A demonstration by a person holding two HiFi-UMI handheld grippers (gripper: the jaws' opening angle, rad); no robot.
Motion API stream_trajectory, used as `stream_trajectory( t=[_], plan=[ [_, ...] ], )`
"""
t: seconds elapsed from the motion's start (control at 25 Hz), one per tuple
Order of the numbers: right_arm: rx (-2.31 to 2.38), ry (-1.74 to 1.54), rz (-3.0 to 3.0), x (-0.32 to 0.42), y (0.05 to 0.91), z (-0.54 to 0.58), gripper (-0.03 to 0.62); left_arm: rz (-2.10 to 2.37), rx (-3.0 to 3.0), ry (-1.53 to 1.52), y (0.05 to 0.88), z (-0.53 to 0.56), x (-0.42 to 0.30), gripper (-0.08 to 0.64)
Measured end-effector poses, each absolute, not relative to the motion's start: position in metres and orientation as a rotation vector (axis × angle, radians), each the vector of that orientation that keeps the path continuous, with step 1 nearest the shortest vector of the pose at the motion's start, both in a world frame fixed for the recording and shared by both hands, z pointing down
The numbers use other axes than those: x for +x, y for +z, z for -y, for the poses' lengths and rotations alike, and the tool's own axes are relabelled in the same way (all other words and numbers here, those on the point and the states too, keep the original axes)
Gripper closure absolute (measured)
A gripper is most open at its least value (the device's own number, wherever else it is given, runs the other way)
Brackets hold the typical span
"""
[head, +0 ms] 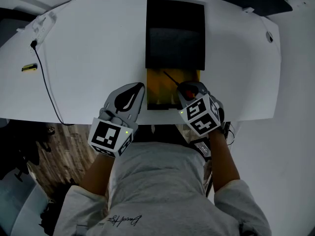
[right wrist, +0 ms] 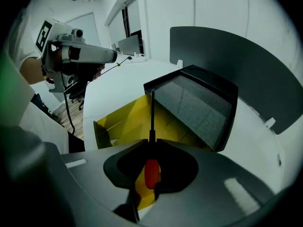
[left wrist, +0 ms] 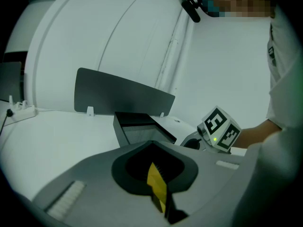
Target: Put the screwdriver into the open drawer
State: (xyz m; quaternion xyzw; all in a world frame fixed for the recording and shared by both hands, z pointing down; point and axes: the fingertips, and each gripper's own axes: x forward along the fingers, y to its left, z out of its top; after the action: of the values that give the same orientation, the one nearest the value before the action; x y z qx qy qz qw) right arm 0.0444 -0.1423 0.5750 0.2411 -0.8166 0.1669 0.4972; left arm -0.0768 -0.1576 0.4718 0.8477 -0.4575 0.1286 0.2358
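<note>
The right gripper [head: 191, 93] is clamped on the screwdriver [head: 188, 89]: the red handle sits between its closed jaws and the thin black shaft [right wrist: 152, 119] runs straight ahead of the tips. The open yellow drawer [right wrist: 113, 123] lies directly below and ahead of that gripper, and the shaft's tip reaches out over the drawer's inside, near the front edge of the black cabinet [right wrist: 203, 103] beyond. The drawer's near rim sits just under the jaws, its left wall stands off to the gripper's left, and bare yellow floor shows between. The left gripper [head: 140, 88] hangs on the far side of that left wall, jaws closed with nothing between them, tips just beside the drawer's left rim [head: 149, 90]. The two grippers are apart, the drawer's width between them. To the left gripper's left the white table [head: 88, 58] is bare up to a black cable [head: 47, 82].
</note>
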Motion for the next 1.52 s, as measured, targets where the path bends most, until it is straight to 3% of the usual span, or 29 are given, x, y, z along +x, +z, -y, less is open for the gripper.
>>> stream_trajectory(
  t=[1.52],
  plan=[
    [0.426, 0.368, 1.796, 0.027, 0.622, 0.141, 0.517, 1.283, 2.247, 0.337, 0.497, 0.161, -0.104, 0.560]
  ],
)
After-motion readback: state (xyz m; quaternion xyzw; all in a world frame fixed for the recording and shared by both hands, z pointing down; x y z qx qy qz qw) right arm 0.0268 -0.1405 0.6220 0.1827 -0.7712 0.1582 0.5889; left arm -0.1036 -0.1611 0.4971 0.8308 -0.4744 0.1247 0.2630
